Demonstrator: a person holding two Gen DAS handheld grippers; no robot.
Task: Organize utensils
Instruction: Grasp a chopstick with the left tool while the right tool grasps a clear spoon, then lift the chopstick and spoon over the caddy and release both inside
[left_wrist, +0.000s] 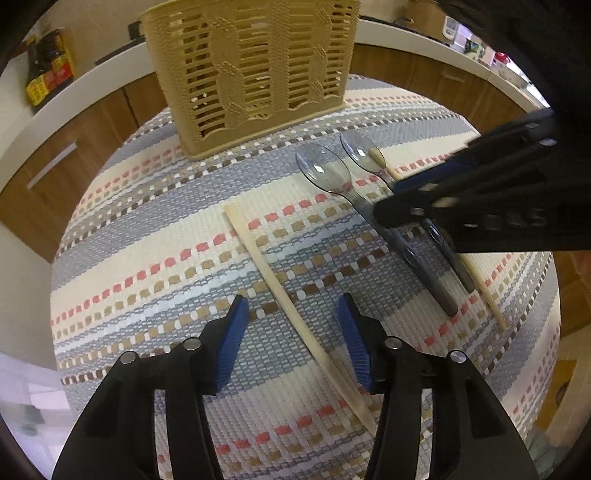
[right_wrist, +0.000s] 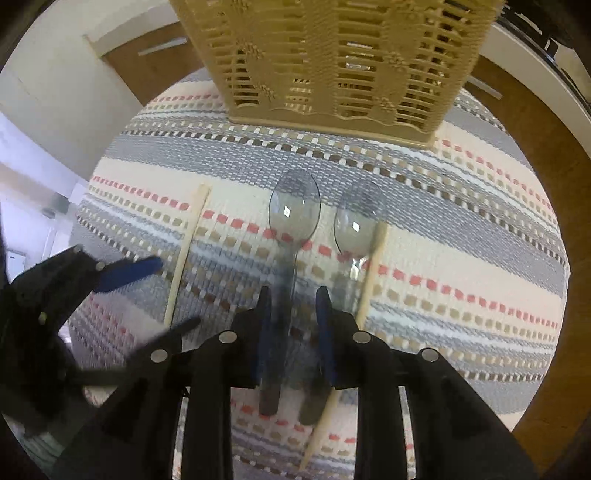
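spoons (right_wrist: 293, 218) on mat (right_wrist: 461, 229), right claw (right_wrist: 293, 299) astride one handle

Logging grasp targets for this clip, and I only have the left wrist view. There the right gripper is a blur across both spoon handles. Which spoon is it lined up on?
Observer: In the right wrist view, the right gripper has its jaws apart on either side of the left spoon handle, not closed on it.
Operator: And the other spoon?
Observer: The second spoon has its handle outside the gripper's right finger, ungripped.
Operator: Anything crowding that side?
Observer: A chopstick lies close along the second spoon's right side and passes behind that same finger.
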